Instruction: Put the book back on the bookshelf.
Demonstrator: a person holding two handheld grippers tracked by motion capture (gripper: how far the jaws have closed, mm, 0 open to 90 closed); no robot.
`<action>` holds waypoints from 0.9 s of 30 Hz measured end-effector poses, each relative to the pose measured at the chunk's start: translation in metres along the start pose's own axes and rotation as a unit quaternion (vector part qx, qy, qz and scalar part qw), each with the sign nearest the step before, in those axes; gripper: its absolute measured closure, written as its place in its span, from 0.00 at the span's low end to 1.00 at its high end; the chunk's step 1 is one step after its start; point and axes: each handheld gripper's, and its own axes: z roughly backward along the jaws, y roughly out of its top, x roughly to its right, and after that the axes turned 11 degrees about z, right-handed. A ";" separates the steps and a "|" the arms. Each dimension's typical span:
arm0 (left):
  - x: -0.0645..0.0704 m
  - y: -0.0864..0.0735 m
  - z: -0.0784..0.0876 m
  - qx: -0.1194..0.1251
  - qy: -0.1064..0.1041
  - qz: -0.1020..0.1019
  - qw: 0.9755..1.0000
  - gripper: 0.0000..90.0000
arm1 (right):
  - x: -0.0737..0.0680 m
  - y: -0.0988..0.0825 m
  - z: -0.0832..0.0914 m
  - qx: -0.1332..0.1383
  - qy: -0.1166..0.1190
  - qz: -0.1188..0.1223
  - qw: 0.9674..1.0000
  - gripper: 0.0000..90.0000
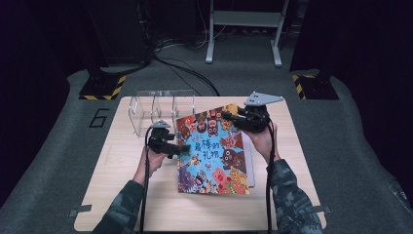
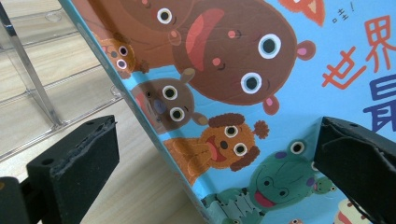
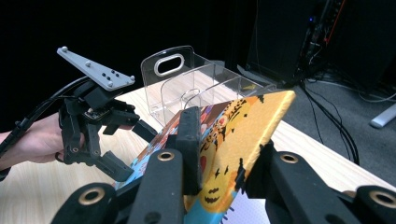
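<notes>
One picture book (image 1: 213,148) is in play, tilted up off the wooden table (image 1: 122,195), far edge raised and near edge down by the tabletop. At far left stands a clear acrylic divider rack (image 1: 156,109), just beyond the book's left edge. My left gripper (image 1: 181,150) sits at that left edge; in the left gripper view its jaws are spread wide, one on each side of the cover, gripping nothing. My right gripper (image 1: 229,116) is clamped on the raised far corner, jaws pinching the cover front and back in the right gripper view. Judgement: thin hardcover, stiff, fairly light, glossy and likely slippery. A single corner pinch could let it swing; best hold is on opposite edges, well in from the corners.
</notes>
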 end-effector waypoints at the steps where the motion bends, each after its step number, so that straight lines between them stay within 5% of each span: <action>1: 0.000 0.000 0.000 0.001 -0.001 0.000 1.000 0.00 | 0.000 0.000 0.000 0.000 0.000 -0.001 1.000 0.82; 22: 0.002 0.002 0.002 0.011 -0.022 -0.001 1.000 0.00 | -0.001 -0.003 0.000 0.015 0.007 0.004 1.000 0.82; 27: 0.000 0.000 0.006 0.028 -0.026 -0.001 0.999 0.08 | 0.001 -0.007 0.002 0.021 0.006 -0.001 1.000 0.82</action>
